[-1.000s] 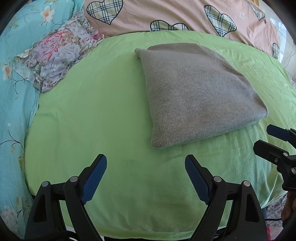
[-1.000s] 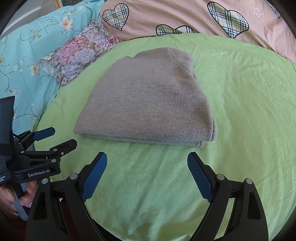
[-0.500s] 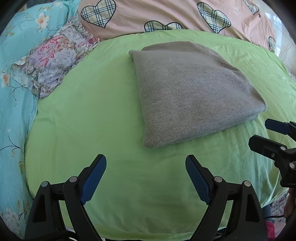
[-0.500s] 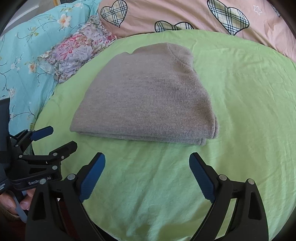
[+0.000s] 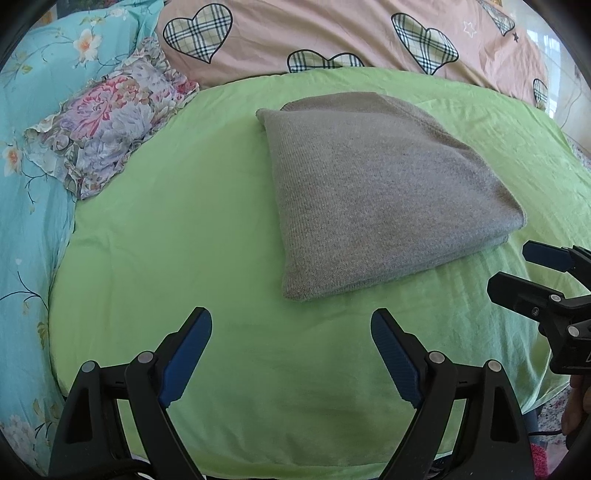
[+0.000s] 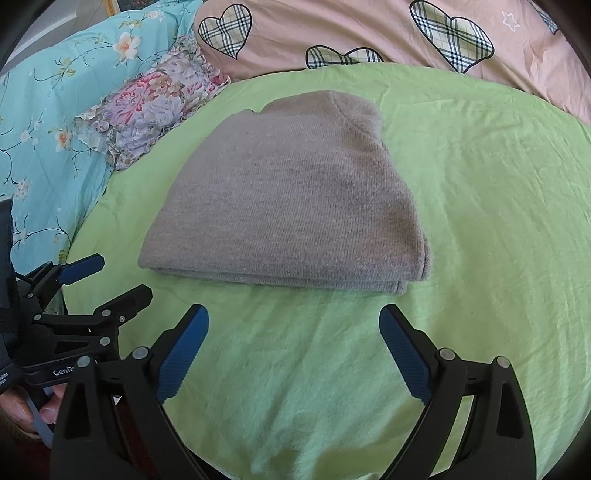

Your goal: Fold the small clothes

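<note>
A grey knitted garment (image 5: 373, 192) (image 6: 291, 206) lies folded into a thick flat packet on the green sheet (image 5: 177, 236) (image 6: 480, 206). My left gripper (image 5: 291, 321) hangs open near the sheet's front edge, short of the garment's near left corner, with nothing between its blue pads. My right gripper (image 6: 293, 321) is open too, just in front of the garment's layered near edge and apart from it. Each gripper shows in the other's view: the right gripper (image 5: 517, 271) at the right edge, the left gripper (image 6: 122, 277) at the lower left.
A floral pillow (image 5: 107, 125) (image 6: 155, 107) lies at the sheet's far left on a turquoise flowered quilt (image 5: 26, 221) (image 6: 48, 122). A pink cover with plaid hearts (image 5: 332, 33) (image 6: 369, 33) runs along the back. A person's fingers (image 6: 26, 410) hold the left gripper's handle.
Both views have drifted only slightly; the garment sits a little lower and further left in the left wrist view. Both grippers stay open and the garment lies unmoved.
</note>
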Available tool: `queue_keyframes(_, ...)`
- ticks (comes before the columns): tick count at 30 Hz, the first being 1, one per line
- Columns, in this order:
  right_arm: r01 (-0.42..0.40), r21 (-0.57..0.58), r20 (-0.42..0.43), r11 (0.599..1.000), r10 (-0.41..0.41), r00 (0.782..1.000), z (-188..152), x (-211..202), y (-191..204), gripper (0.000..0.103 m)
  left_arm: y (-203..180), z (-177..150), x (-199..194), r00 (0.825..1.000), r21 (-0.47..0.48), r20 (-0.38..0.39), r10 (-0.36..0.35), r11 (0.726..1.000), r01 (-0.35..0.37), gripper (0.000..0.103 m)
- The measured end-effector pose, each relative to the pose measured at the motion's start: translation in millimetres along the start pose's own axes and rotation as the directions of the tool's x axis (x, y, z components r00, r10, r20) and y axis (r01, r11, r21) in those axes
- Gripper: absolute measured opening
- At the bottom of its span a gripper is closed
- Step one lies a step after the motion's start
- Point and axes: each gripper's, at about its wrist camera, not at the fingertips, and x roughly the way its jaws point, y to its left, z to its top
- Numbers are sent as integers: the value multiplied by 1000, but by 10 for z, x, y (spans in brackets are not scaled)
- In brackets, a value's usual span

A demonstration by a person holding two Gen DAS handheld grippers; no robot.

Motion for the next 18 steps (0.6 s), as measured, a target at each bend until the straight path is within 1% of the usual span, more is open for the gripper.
queue_keyframes(18,-3,0,5,1000,3,1000,-19,-7,39,95,-25,-17,-36,1000,-2,8,2,1000,-2,90)
